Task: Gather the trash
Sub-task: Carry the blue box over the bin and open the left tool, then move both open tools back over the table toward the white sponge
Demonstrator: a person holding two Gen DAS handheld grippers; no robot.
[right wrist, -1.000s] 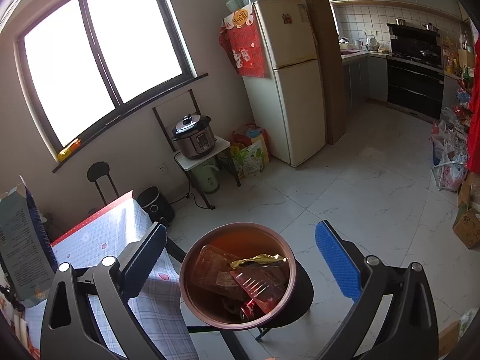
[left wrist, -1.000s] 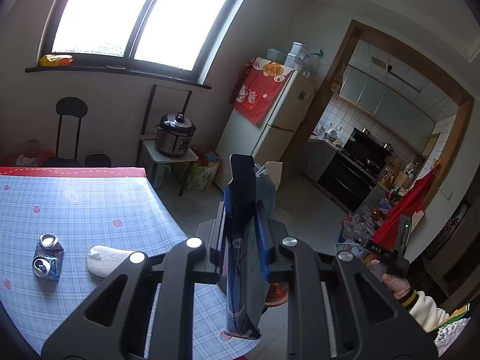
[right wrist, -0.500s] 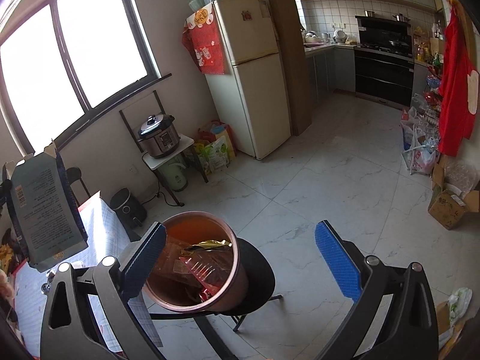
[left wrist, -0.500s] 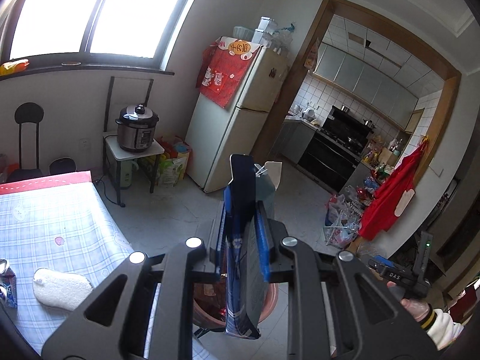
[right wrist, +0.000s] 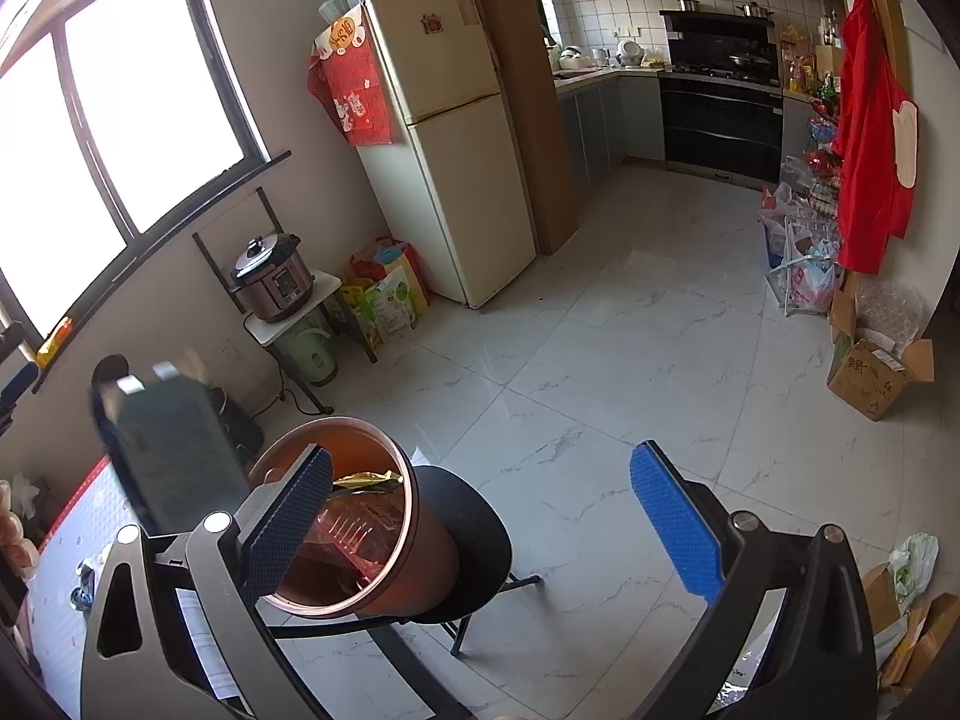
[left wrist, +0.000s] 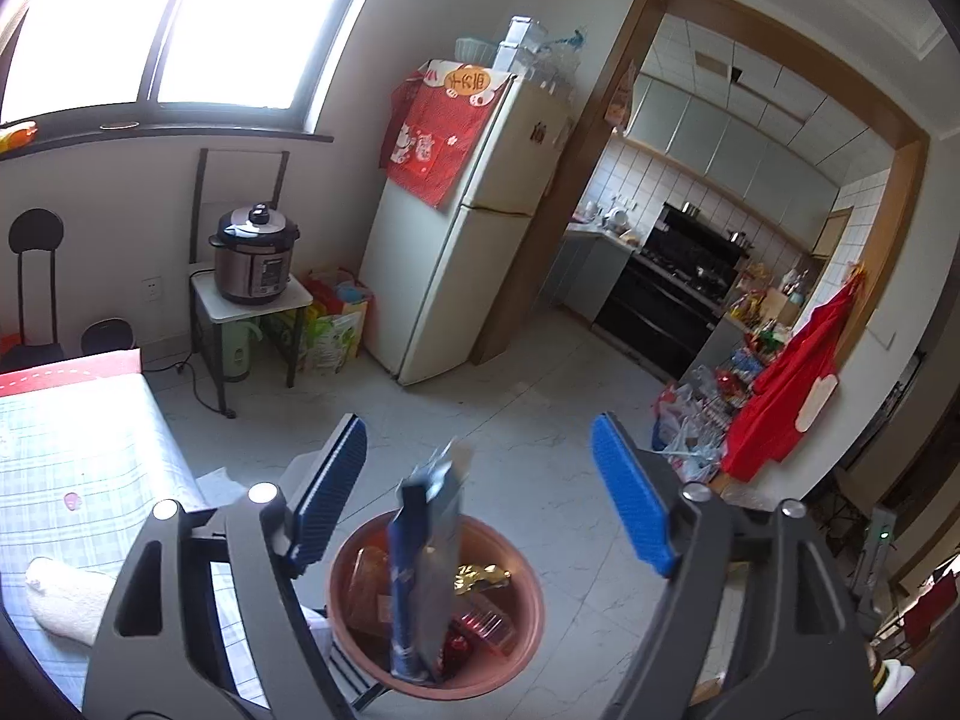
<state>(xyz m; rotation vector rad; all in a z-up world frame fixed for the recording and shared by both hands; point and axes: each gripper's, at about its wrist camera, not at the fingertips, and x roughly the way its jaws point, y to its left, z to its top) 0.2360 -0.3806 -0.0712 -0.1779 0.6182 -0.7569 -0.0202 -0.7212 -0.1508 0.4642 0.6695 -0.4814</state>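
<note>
My left gripper (left wrist: 480, 492) is open above a brown round bin (left wrist: 516, 648). A dark blue carton (left wrist: 423, 576) hangs free between the jaws, blurred, its lower end in the bin among wrappers. In the right wrist view the carton (right wrist: 174, 450) is blurred in the air at the bin's (right wrist: 420, 570) left rim. The bin stands on a black stool (right wrist: 474, 534). My right gripper (right wrist: 480, 522) is open and empty, to the right of the bin.
A table with a checked cloth (left wrist: 78, 456) lies to the left, with a white cloth (left wrist: 66, 600) on it. A fridge (left wrist: 456, 228), a pressure cooker on a small stand (left wrist: 255, 258), floor bags (right wrist: 804, 270) and cardboard boxes (right wrist: 876, 372) ring the tiled floor.
My left gripper has swung right over the bin and opened, letting go of the carton, which is dropping into the bin. The right gripper has stayed open beside the bin.
</note>
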